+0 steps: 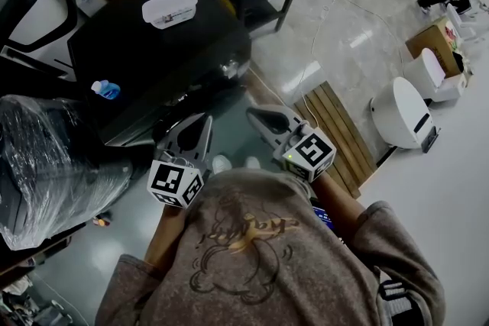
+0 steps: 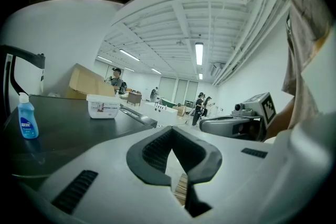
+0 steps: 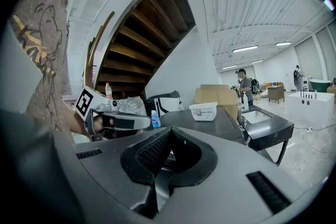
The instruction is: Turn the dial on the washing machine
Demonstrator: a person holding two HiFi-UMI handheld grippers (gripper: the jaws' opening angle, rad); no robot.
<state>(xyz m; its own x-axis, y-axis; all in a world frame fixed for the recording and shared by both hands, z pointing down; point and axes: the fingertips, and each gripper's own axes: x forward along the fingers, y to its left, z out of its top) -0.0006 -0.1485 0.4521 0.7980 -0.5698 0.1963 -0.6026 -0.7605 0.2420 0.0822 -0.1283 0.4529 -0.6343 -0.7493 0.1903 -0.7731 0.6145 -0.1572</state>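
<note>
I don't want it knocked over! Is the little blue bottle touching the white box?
Apart. The head view shows bare black top between the blue bottle and the white box.

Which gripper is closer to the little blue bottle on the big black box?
Left. The left gripper hangs a little right of the small blue plastic bottle, by the dark machine's near edge. The right gripper sits farther right, over the shiny floor.

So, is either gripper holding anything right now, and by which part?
Nothing is held. The grey left gripper and the grey right gripper both have their jaws together, with nothing between them.
</note>
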